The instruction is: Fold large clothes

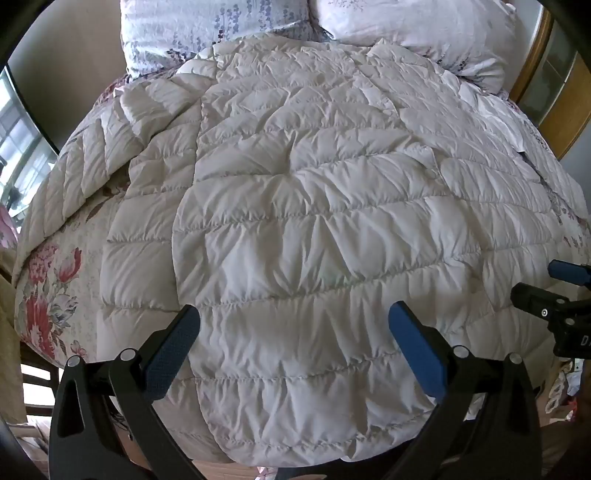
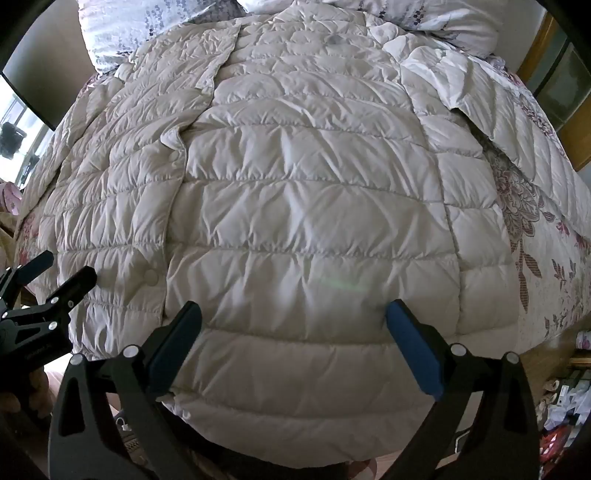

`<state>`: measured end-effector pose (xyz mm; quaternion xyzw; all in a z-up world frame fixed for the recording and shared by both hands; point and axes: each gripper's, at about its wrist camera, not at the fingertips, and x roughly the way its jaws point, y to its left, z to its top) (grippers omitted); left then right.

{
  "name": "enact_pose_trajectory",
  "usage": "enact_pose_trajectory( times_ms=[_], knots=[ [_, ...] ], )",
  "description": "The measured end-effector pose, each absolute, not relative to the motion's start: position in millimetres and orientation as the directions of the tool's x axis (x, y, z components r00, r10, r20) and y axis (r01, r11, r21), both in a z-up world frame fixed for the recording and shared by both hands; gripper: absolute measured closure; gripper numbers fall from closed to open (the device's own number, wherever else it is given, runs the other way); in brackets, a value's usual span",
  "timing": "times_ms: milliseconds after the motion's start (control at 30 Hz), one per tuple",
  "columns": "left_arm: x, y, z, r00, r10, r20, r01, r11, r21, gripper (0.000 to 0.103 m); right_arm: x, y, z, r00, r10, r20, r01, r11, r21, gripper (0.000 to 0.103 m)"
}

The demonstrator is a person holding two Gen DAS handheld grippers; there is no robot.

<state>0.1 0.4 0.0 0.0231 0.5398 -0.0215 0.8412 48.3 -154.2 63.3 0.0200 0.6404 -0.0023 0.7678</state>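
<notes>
A puffy cream quilted jacket point(image 1: 295, 206) lies spread flat across the bed point(image 1: 51, 295), its hem at the near edge, collar toward the floral pillows point(image 1: 207, 33). Both the left gripper point(image 1: 293, 321) and the right gripper point(image 2: 293, 317) hang above it, jaws wide and empty.
</notes>
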Motion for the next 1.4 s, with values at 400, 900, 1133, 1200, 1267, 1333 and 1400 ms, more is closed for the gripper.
enact_pose_trajectory(
  times_ms=[400,900,1133,1200,1267,1333,1400],
  knots=[
    [0.1,0.5,0.0,0.415,-0.013,-0.91,0.061,0.998,0.014,0.001,48.5,-154.5,63.4,0.179,0.022,-0.984,0.03,0.999,0.028,0.003],
    [1.8,2.1,-3.0,0.413,-0.012,-0.911,0.056,0.998,0.013,0.001,47.9,-155.9,64.2,0.182,0.023,-0.983,0.032,0.999,0.029,0.003],
    [-0.4,3.9,-2.8,0.412,-0.013,-0.911,0.055,0.998,0.011,0.001,46.0,-159.5,67.9,0.188,0.023,-0.982,0.034,0.999,0.03,0.003],
    [-1.0,4.4,-2.8,0.41,-0.015,-0.912,0.055,0.998,0.009,0.001,45.5,-158.3,67.1,0.189,0.024,-0.982,0.034,0.999,0.031,0.003],
    [-2.9,7.1,-4.5,0.408,-0.02,-0.913,0.052,0.999,0.002,0.001,46.9,-159.1,65.8,0.188,0.025,-0.982,0.033,0.999,0.031,0.003],
    [-2.7,7.9,-4.2,0.407,-0.02,-0.913,0.05,0.999,0.001,0.001,47.7,-157.0,64.8,0.188,0.025,-0.982,0.033,0.999,0.031,0.003],
    [-2.8,8.2,-4.1,0.407,-0.02,-0.913,0.05,0.999,0.001,0.001,48.2,-157.0,64.9,0.189,0.025,-0.982,0.033,0.999,0.032,0.003]
  ],
)
